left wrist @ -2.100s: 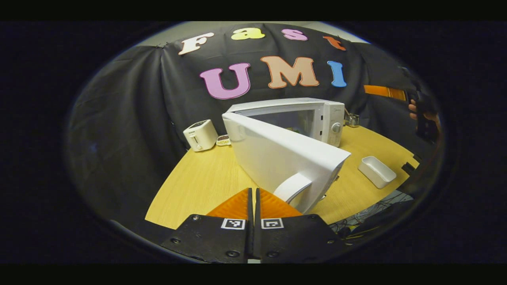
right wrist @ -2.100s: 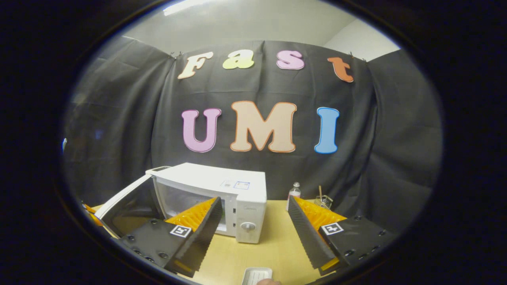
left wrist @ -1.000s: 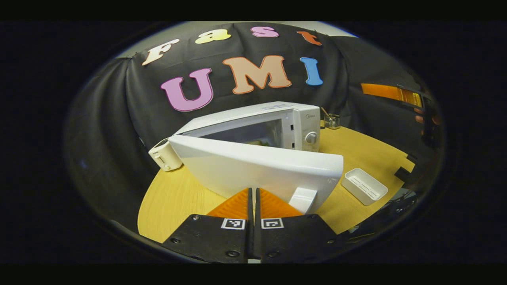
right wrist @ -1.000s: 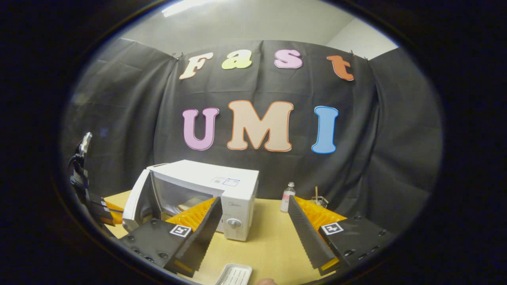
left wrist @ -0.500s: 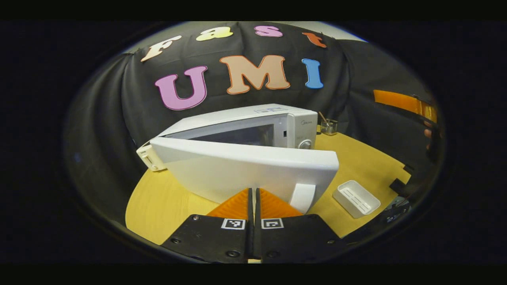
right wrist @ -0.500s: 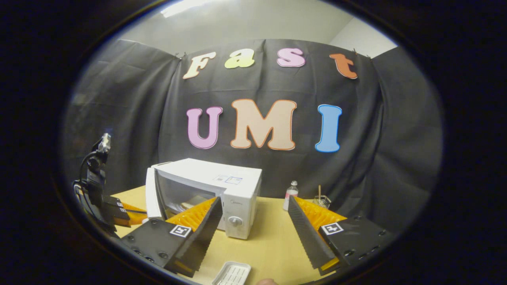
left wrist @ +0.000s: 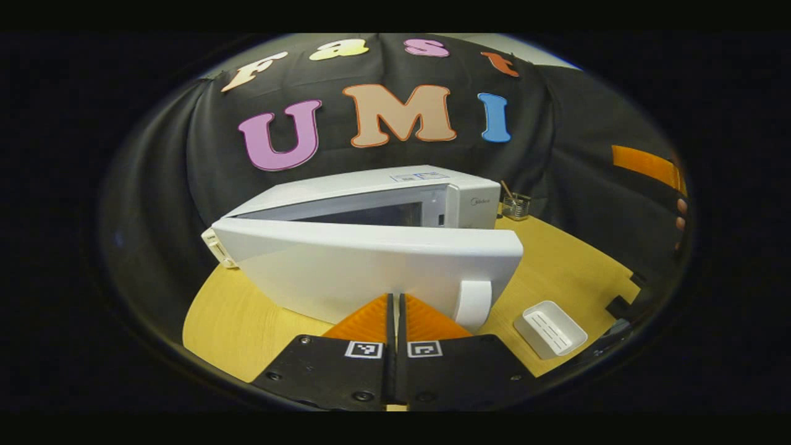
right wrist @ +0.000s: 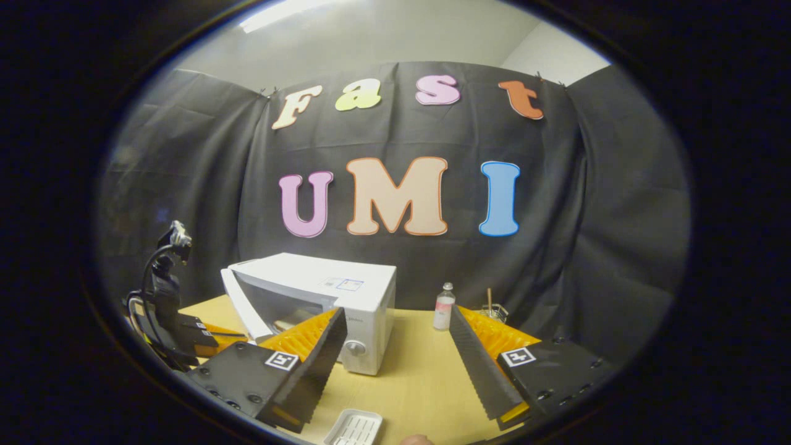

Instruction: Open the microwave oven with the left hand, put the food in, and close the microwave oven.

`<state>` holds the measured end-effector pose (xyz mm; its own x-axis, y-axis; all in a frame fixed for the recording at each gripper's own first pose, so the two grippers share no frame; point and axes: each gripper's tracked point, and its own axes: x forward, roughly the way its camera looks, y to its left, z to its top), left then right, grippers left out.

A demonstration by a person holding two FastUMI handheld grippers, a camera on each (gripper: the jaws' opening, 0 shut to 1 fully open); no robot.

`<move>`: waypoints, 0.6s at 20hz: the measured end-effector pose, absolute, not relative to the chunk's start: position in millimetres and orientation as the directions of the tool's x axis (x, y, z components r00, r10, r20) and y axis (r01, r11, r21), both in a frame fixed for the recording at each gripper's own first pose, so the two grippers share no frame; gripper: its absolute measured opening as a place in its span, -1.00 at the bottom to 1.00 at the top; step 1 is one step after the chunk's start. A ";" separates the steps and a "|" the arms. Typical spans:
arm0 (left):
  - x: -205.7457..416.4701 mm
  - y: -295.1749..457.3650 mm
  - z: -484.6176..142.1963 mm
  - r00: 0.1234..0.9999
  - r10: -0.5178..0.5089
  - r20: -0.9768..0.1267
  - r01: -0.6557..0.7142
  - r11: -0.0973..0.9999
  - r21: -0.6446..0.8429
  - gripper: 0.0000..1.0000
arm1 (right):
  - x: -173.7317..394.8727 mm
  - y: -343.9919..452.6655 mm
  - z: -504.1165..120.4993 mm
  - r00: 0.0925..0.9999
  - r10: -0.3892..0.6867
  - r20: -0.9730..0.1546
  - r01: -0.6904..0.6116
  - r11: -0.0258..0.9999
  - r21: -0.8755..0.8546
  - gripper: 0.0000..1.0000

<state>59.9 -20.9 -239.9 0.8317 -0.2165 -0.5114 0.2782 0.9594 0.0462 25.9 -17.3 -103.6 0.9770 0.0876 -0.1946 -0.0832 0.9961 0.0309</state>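
Observation:
The white microwave (left wrist: 432,185) stands on the wooden table with its door (left wrist: 371,272) ajar at a narrow angle. My left gripper (left wrist: 395,298) is shut with nothing between its fingers, and its tips rest against the door's outer face, just left of the handle (left wrist: 473,303). In the right gripper view the microwave (right wrist: 346,284) sits at lower left with its door (right wrist: 241,306) slanting out, the left gripper (right wrist: 185,330) beside it. A pale item (right wrist: 289,321) shows dimly inside the cavity. My right gripper (right wrist: 397,312) hangs open and empty above the table.
An empty white tray (left wrist: 550,329) lies on the table right of the door, seen also as the tray (right wrist: 354,428) near the front edge. A small bottle (right wrist: 442,307) and a glass with a stick (right wrist: 492,311) stand behind. A toaster's edge (left wrist: 213,244) peeks out left of the door.
The door has swung from wide open to a narrow gap, with my shut left gripper following against its outer face. My right gripper stayed open and nearly still.

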 end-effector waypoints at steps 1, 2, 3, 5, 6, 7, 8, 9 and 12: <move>63.1 -23.6 -239.2 0.833 -0.219 -0.508 0.275 0.961 0.036 -0.99 | 26.2 -19.8 -104.4 0.977 0.086 -0.195 -0.081 0.996 0.033 0.93; 65.6 -25.9 -239.1 0.834 -0.222 -0.505 0.270 0.963 0.024 -0.99 | 25.7 -22.0 -106.4 0.976 0.083 -0.199 -0.077 0.996 0.036 0.94; 69.4 -29.0 -239.8 0.834 -0.223 -0.506 0.267 0.964 0.015 -1.00 | 25.3 -24.0 -107.2 0.976 0.081 -0.202 -0.074 0.996 0.043 0.94; 76.6 -33.5 -240.2 0.834 -0.223 -0.505 0.261 0.965 0.003 -0.99 | 24.1 -27.0 -106.9 0.976 0.077 -0.203 -0.067 0.996 0.056 0.93; 79.9 -34.7 -240.2 0.834 -0.224 -0.505 0.257 0.966 -0.004 -0.99 | 24.1 -28.5 -108.2 0.976 0.074 -0.205 -0.063 0.996 0.055 0.93; 83.9 -36.5 -237.1 0.838 -0.226 -0.496 0.255 0.967 -0.011 -0.99 | 24.1 -30.6 -109.1 0.976 0.070 -0.207 -0.060 0.997 0.052 0.93; 87.8 -38.6 -236.2 0.840 -0.231 -0.491 0.255 0.967 -0.018 -0.99 | 23.6 -32.4 -109.0 0.976 0.067 -0.206 -0.058 0.997 0.052 0.93; 92.1 -40.8 -235.6 0.839 -0.235 -0.491 0.257 0.966 -0.023 -0.96 | 23.7 -33.6 -107.4 0.977 0.063 -0.203 -0.053 0.997 0.052 0.93; 105.1 -43.5 -237.6 0.837 -0.237 -0.493 0.256 0.966 -0.031 -0.99 | 21.2 -38.4 -107.5 0.977 0.050 -0.205 -0.040 0.998 0.054 0.93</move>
<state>105.1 -43.5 -237.6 0.8371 -0.2375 -0.4929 0.2557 0.9662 -0.0313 21.2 -38.4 -107.5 0.9775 0.0500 -0.2051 -0.0398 0.9978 0.0535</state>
